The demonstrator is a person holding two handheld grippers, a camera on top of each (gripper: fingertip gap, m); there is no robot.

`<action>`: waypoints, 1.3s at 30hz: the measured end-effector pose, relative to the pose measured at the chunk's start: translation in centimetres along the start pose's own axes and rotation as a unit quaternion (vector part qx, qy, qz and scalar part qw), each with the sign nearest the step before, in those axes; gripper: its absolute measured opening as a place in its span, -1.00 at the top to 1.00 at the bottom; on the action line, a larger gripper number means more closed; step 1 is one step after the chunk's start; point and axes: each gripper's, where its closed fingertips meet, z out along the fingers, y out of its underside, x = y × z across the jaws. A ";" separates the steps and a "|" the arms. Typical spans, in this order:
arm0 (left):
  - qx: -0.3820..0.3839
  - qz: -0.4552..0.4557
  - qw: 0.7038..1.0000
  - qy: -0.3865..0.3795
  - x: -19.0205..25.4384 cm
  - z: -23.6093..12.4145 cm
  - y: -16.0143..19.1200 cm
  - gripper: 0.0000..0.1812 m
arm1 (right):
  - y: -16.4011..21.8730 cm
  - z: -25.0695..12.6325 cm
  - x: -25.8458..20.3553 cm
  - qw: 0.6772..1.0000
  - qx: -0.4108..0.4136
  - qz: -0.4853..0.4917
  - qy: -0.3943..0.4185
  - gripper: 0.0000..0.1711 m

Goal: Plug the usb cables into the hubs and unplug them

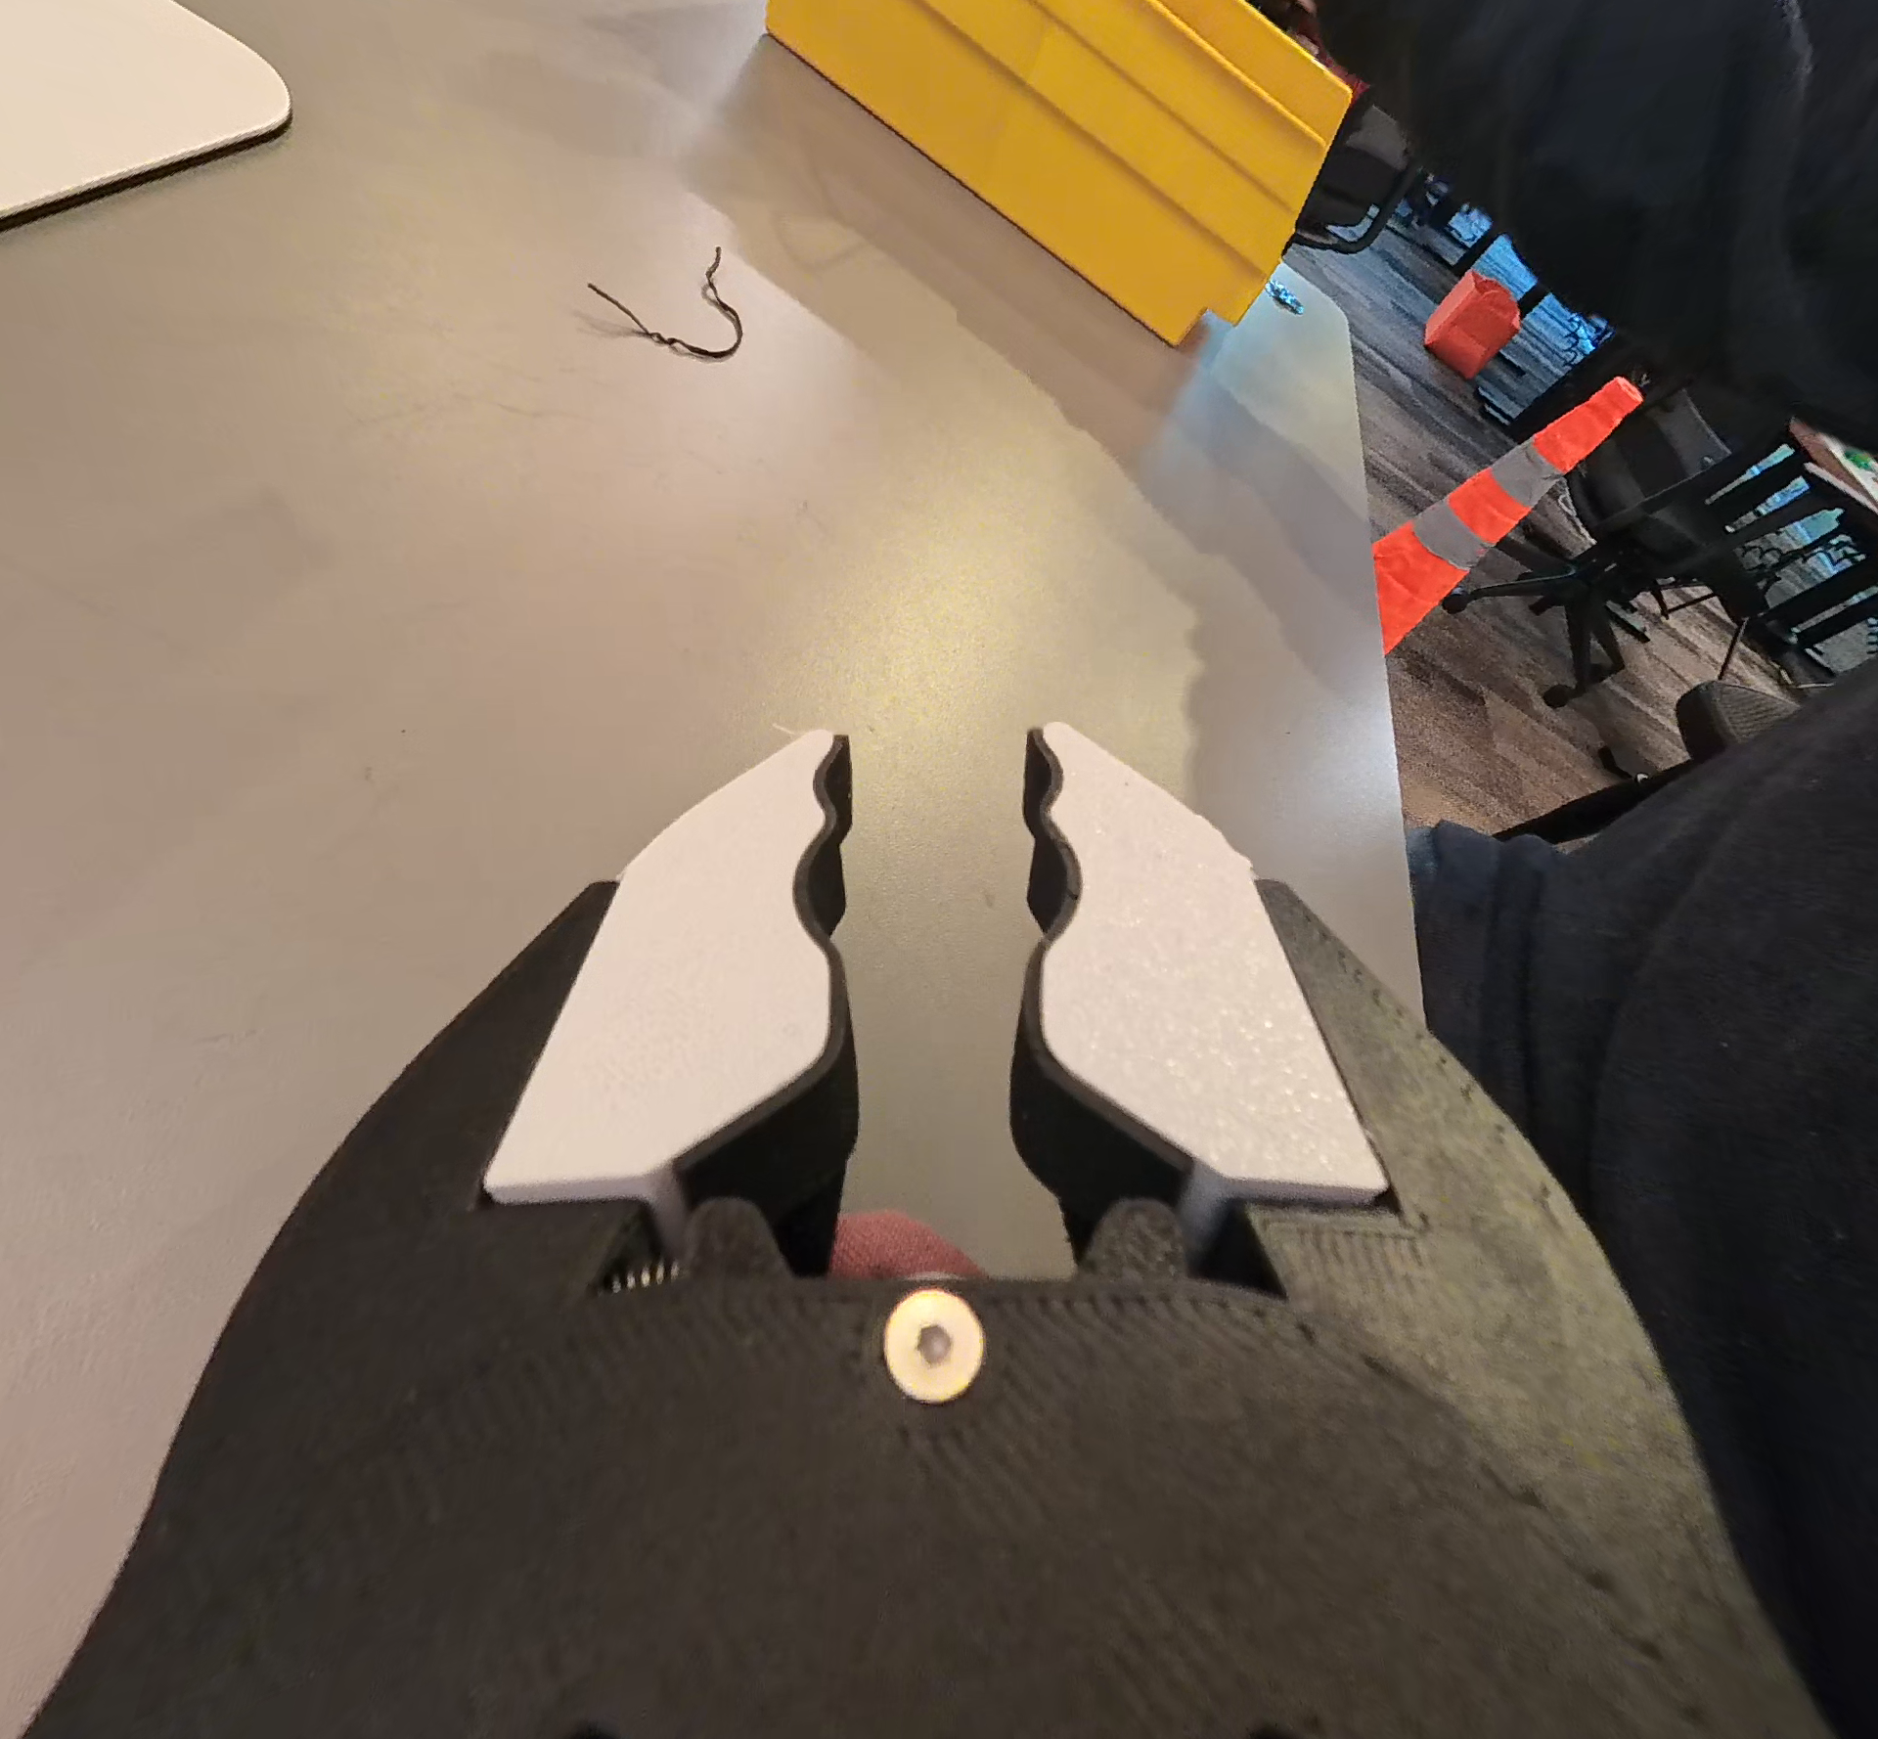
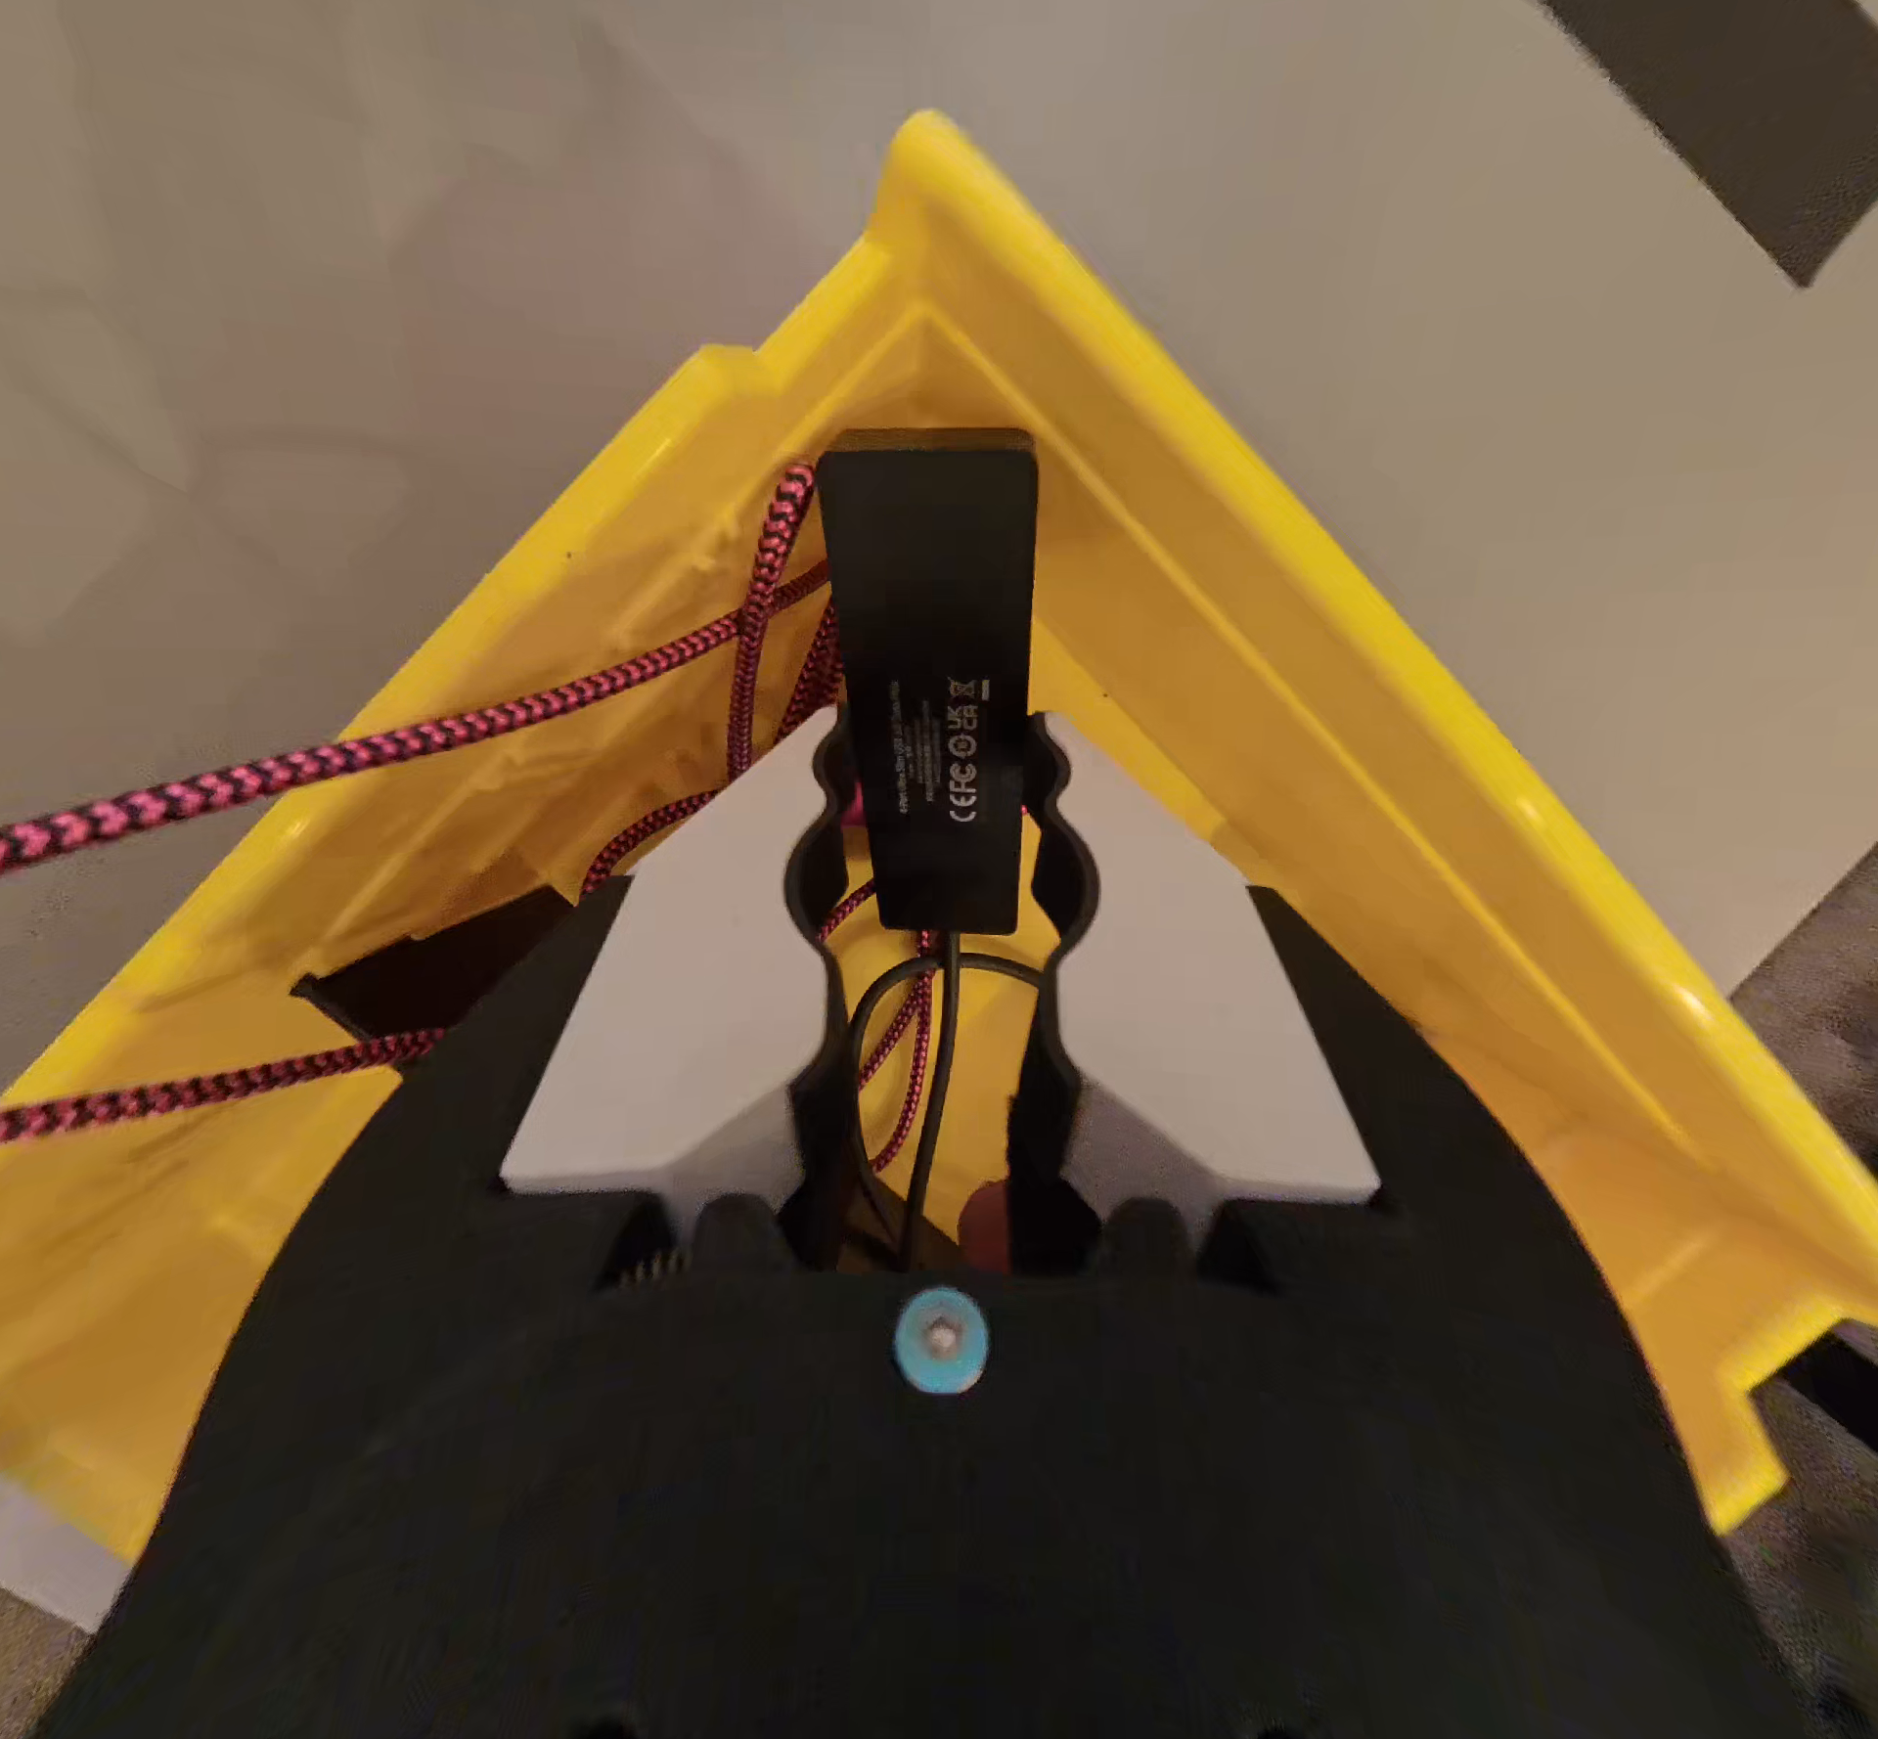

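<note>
1. USB hub (image 2: 930,674): a slim black bar standing in the corner of the yellow bin (image 2: 1270,674), label side toward the right wrist camera. Its long axis runs straight ahead along the right gripper's fingers, far end up against the bin corner, near end between the tips.

2. Yellow bin, largest thing in play: it sits on the grey table (image 1: 407,623) near the table's right edge, well ahead and to the right of the left gripper. A dark sleeve (image 1: 1626,115) reaches over it.

3. Right gripper (image 2: 940,745): jaws narrowed around the hub's lower half, pads either side of the body. Contact looks made, but firm pinch or loose cradle I cannot tell for sure.

4. Left gripper (image 1: 937,745): jaws moderately parted, nothing between them, hovering over bare table, well apart from the bin.

5. Pink braided USB cable (image 2: 407,745): loops inside the bin beside the hub and trails out to the left. Its plug end is not visible.

6. The hub's own thin black lead (image 2: 950,1030) drops from the near end down between the right fingers.

7. A stray black twist tie (image 1: 676,318) lies on the table ahead of the left gripper.

8. Judgement: the right arm is far nearer; lifting the hub out lengthwise, back along its axis, seems the likely move.
</note>
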 end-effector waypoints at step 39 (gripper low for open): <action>0.045 0.092 0.989 -0.108 1.8 -6.5 -1.9 0.60 | -10.9 -11.1 -26.5 0.953 0.268 -0.145 0.003 0.42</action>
